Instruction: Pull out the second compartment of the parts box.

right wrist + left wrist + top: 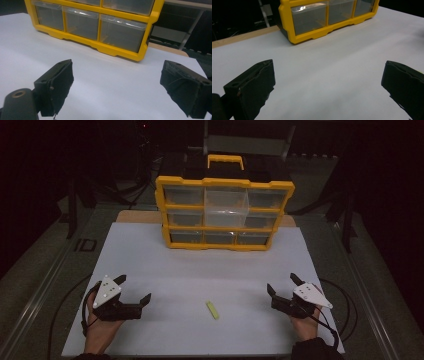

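Observation:
A yellow-framed drawer cabinet [223, 213] with clear drawers stands at the far middle of the white sheet, also seen in the left gripper view [319, 20] and the right gripper view [92, 22]. A small yellow-green stick [212, 310] lies flat near the front, between the two hands. My left gripper [133, 288] rests at the front left, open and empty, with wide-spread jaws in its own view [328, 85]. At the front right my right gripper [282, 285] is likewise open with nothing in it, its jaws far apart [120, 87].
The white sheet [200, 270] covers a wooden board on a dark table. Behind the cabinet stands a black case with a yellow handle [226, 162]. Cables trail from both grippers along the front corners. Dark surroundings lie beyond the table edges.

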